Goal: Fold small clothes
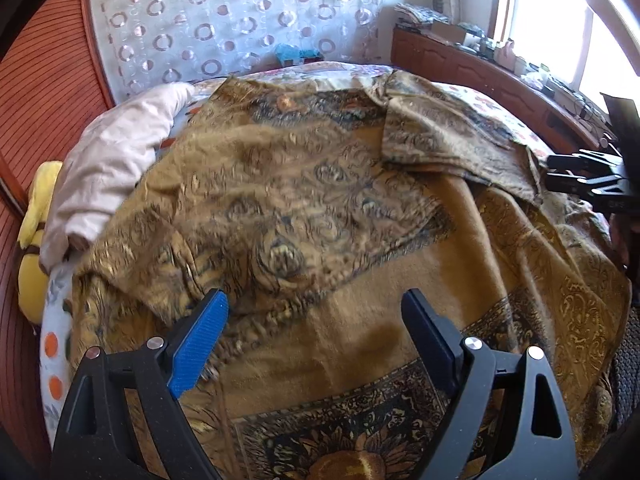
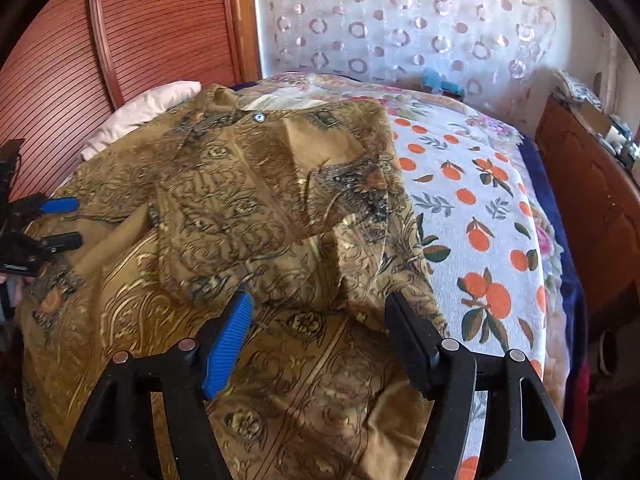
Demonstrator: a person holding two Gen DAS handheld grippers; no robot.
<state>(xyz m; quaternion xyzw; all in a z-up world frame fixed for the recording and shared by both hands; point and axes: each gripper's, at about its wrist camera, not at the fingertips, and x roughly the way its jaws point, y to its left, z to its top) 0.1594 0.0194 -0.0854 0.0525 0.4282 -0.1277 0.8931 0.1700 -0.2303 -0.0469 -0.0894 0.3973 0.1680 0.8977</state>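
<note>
Here, a gold-brown patterned garment (image 2: 280,208) is lying spread across a bed, partly folded over itself, with a small round snap button (image 2: 259,117) showing near its collar. It is resting on an orange-print bedspread (image 2: 480,208), which is showing bare to the right in the right wrist view. The left gripper (image 1: 314,312) is hovering over the near part of the garment with its jaws standing wide; a blue ribbed pad (image 1: 200,344) is lining one finger, and no cloth is lying between the fingers. The right gripper (image 2: 320,312) is likewise standing with jaws parted above a raised fold of the garment, the pads not pressing on it. A pale pillow (image 1: 120,152) and a yellow soft toy (image 1: 36,240) are lying at the bed's far left edge. A curtain with ring motifs (image 2: 400,20) is hanging behind. No brand, label or legible writing is showing on any surface.
</note>
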